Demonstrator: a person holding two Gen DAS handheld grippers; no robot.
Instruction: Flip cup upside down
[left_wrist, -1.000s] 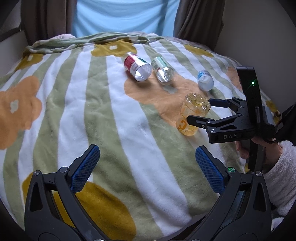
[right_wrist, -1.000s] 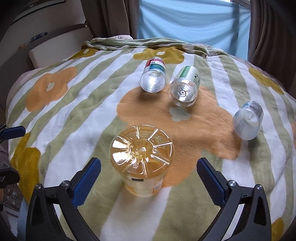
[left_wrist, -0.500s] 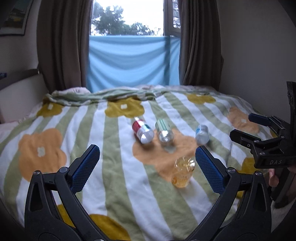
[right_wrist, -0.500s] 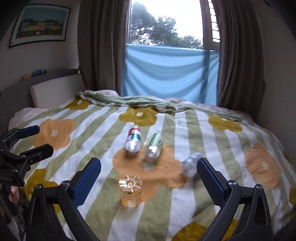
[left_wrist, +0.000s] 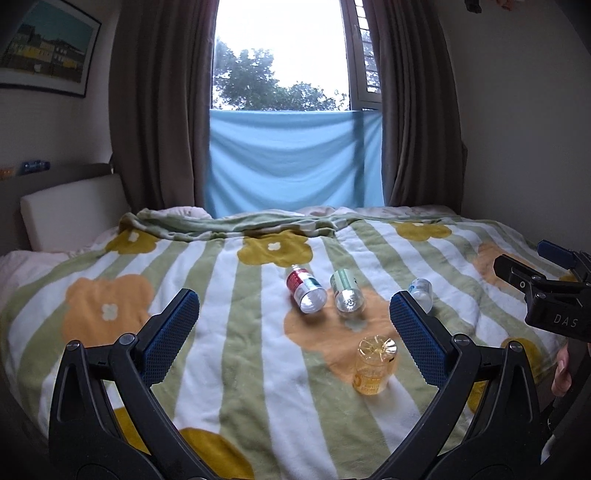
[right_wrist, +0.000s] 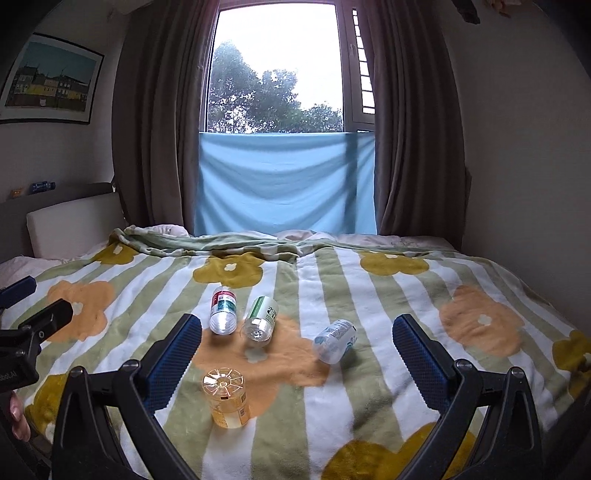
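A clear yellow plastic cup (left_wrist: 375, 365) stands upside down, base up, on the flowered blanket (left_wrist: 229, 332); it also shows in the right wrist view (right_wrist: 226, 400). My left gripper (left_wrist: 293, 332) is open and empty, held back above the bed's near edge. My right gripper (right_wrist: 297, 354) is open and empty, also held back from the cup. The right gripper shows at the right edge of the left wrist view (left_wrist: 546, 291). The left gripper shows at the left edge of the right wrist view (right_wrist: 26, 332).
Three plastic bottles lie on the blanket beyond the cup: a red-labelled one (left_wrist: 306, 293), a green-labelled one (left_wrist: 347, 298) and a small blue-labelled one (left_wrist: 421, 290). A headboard cushion (left_wrist: 70, 218) is at the left. Curtains and a window with a blue cloth (left_wrist: 291, 158) are behind the bed.
Both grippers have pulled back and up from the cup and tilted toward the window. The cup stays upside down on the blanket where it stood.
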